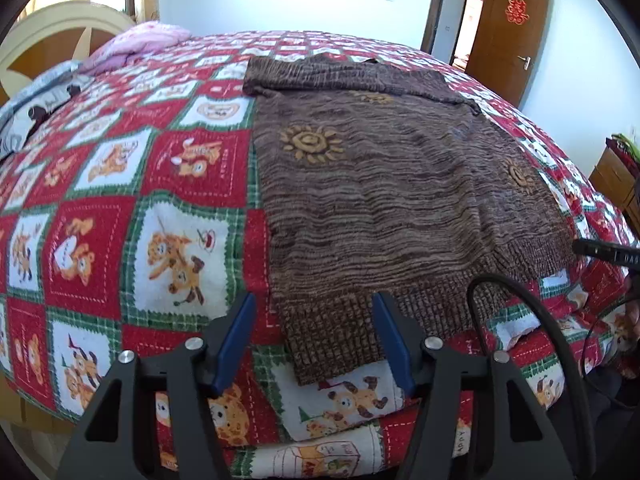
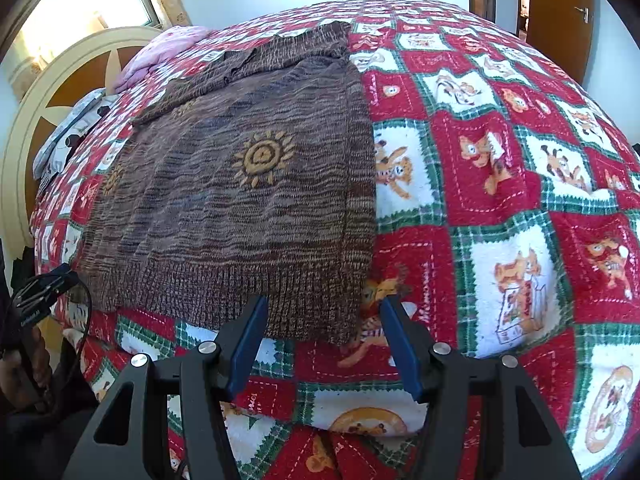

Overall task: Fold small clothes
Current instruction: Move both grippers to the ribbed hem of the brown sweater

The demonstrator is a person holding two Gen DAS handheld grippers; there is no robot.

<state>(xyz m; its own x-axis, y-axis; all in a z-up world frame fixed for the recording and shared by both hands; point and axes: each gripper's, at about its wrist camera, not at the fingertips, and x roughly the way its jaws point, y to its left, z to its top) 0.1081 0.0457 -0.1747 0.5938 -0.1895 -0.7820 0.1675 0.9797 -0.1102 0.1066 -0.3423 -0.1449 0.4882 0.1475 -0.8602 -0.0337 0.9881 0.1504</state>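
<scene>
Sweater hem corners between both hand-held grippers' jaws

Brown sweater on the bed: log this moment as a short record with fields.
garment: brown sweater, knit with orange sun motifs, lying flat
sleeves: folded in across the top
surface: patchwork quilt, red, white and green cartoon squares
left gripper: fingers apart at the hem's left corner, hem between them, not pinched
right gripper: fingers apart at the hem's right corner, not pinched
elsewhere: pink bedding near the headboard
</scene>
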